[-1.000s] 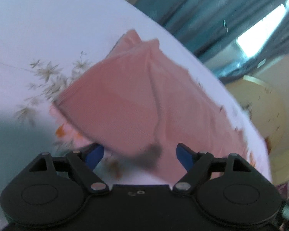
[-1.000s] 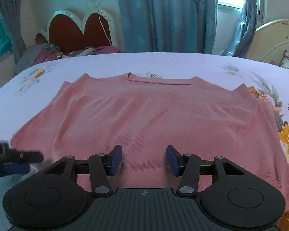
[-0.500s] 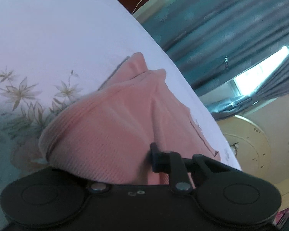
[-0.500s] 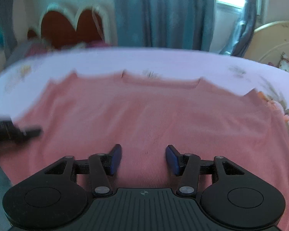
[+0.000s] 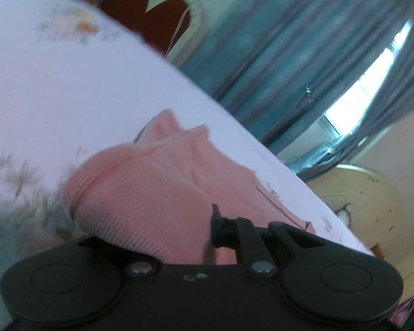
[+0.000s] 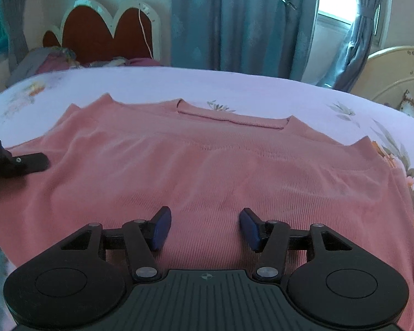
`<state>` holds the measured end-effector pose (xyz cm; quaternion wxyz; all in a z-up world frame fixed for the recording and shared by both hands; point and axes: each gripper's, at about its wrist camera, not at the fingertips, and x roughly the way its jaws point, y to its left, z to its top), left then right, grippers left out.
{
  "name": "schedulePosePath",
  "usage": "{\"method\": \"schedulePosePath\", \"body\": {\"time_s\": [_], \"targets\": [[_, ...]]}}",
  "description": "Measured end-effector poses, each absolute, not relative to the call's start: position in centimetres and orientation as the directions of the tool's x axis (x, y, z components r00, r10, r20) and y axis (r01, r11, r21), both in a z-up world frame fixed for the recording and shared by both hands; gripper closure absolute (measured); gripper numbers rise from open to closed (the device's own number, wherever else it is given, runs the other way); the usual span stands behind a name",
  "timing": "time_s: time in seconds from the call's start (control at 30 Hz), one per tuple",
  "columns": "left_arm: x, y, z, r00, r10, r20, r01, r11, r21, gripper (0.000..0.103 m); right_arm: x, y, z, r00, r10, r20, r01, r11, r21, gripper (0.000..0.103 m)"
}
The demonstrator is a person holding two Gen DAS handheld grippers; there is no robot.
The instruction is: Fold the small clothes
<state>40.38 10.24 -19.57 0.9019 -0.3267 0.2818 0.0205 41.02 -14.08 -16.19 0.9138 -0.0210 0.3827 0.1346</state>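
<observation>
Our left gripper (image 5: 211, 229) pinches the pink top's (image 6: 207, 171) nine-o'clock hem; our right gripper (image 6: 204, 227) gapes over its six-o'clock edge. We see bare floral bedsheet (image 6: 262, 91) beyond at twelve.

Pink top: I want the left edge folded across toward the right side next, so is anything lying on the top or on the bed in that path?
Nothing visible does. The pink top lies bare across its width; only the open right gripper hovers over its near hem.
</observation>
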Motion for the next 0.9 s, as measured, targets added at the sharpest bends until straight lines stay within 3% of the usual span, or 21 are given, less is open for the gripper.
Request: {"method": "schedulePosePath", "body": {"time_s": [0.17, 0.37, 0.5, 0.63, 0.7, 0.77, 0.9], "targets": [[41.6, 4.4, -14.7, 0.865, -0.136, -0.482, -0.086, 0.908, -0.411, 0.093, 40.2, -19.1, -13.9, 0.708, 0.280, -0.648, -0.215, 0.960, 0.179, 0.048], [43.3, -7.6, -11.6, 0.841, -0.285, -0.460, 0.196, 0.953, -0.231, 0.093, 38.5, -28.0, -12.7, 0.734, 0.245, -0.633, -0.104, 0.962, 0.251, 0.048], [43.4, -16.4, -14.3, 0.752, -0.376, -0.542, 0.378, 0.919, -0.113, 0.093, 36.7, -34.6, -13.4, 0.743, 0.176, -0.645, 0.006, 0.963, 0.269, 0.048], [41.0, -22.3, -18.3, 0.677, -0.377, -0.632, 0.518, 0.854, 0.046, 0.089, 35.3, -39.1, -13.8, 0.742, 0.163, -0.651, 0.056, 0.951, 0.302, 0.048], [39.4, -23.1, -19.1, 0.681, -0.358, -0.638, 0.537, 0.837, 0.103, 0.078, 35.1, -40.3, -13.6, 0.746, 0.187, -0.639, 0.052, 0.940, 0.336, 0.048], [38.1, -23.1, -18.9, 0.684, -0.359, -0.635, 0.560, 0.816, 0.142, 0.075, 35.2, -40.8, -13.3, 0.749, 0.241, -0.617, 0.022, 0.922, 0.386, 0.048], [36.3, -20.8, -18.0, 0.675, -0.375, -0.636, 0.568, 0.814, 0.122, 0.040, 36.7, -39.5, -13.0, 0.734, 0.337, -0.590, -0.053, 0.894, 0.445, 0.048]]}}
